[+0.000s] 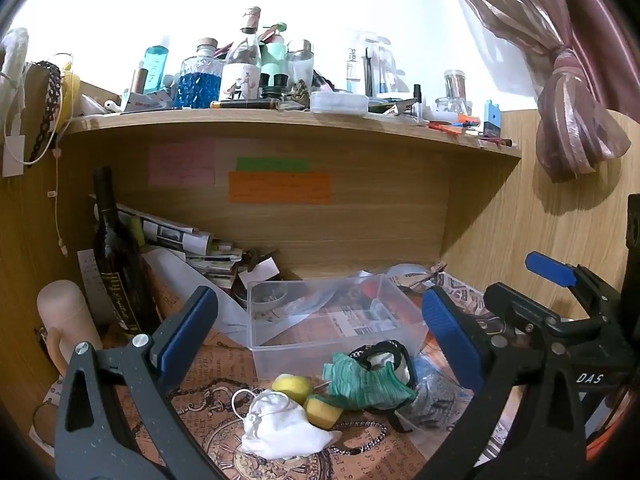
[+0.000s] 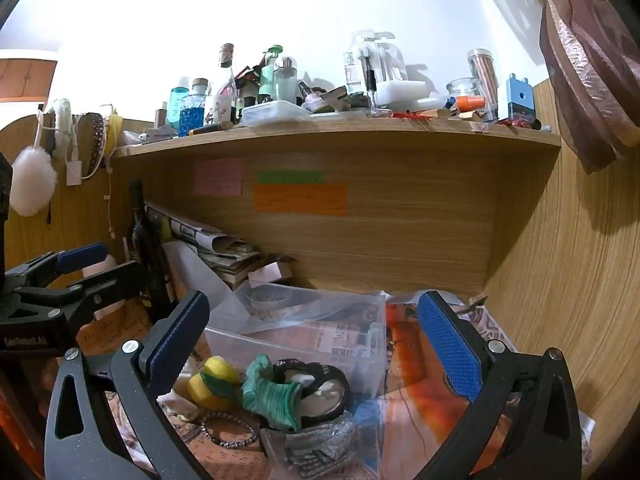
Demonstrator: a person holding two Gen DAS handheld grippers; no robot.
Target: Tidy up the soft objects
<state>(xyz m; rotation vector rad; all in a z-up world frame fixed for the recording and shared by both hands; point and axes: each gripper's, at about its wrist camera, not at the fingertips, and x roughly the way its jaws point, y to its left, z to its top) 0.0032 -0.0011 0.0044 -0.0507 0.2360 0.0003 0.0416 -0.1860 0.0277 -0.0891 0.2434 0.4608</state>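
Both tongs apart & empty; green cloth (image 2: pixel 272 394) at 6 o'clock of clear bin (image 2: pixel 372 344), long axis 10-to-4, nearer right gripper (image 2: pixel 316 344) than left gripper (image 1: pixel 320 332).

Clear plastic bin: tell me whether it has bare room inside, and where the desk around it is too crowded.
The clear plastic bin looks bare inside; its whole floor is free. To its right, flat printed paper beside the wooden side wall is open. The front is crowded: green cloth, white cloth, yellow sponges. Left is crammed with a dark bottle and stacked papers.

Green ribbed cloth (image 1: pixel 366 384); yellow sponge (image 1: pixel 292 387); white mask (image 1: pixel 280 428).
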